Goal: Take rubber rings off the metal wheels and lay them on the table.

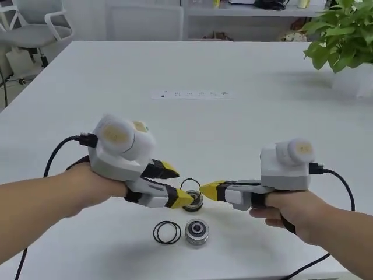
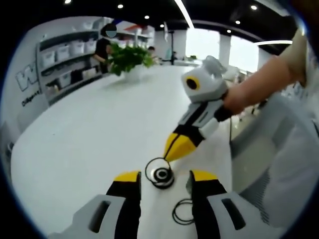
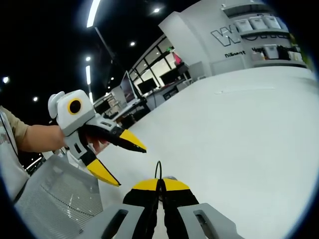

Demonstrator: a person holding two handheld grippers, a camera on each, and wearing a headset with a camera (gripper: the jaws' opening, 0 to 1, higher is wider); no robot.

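Note:
A small metal wheel (image 1: 194,202) lies near the table's front edge, between the wide-apart jaws of my left gripper (image 1: 179,184), which is open. In the left gripper view the wheel (image 2: 162,175) lies just ahead of that gripper (image 2: 166,177). My right gripper (image 1: 205,189) comes in from the right, shut on a thin black rubber ring (image 1: 189,185) that stands up off the wheel. In the right gripper view the ring (image 3: 158,170) rises from that gripper's (image 3: 160,185) closed tips. A second wheel (image 1: 197,231) sits nearer me, with two loose rings (image 1: 167,233) on the table beside it.
The white table (image 1: 192,128) stretches far ahead, with a strip of small markings (image 1: 192,94) across its middle. A potted plant (image 1: 344,35) stands at the far right corner. An office chair (image 1: 35,29) is beyond the far left edge. Cables trail from both grippers.

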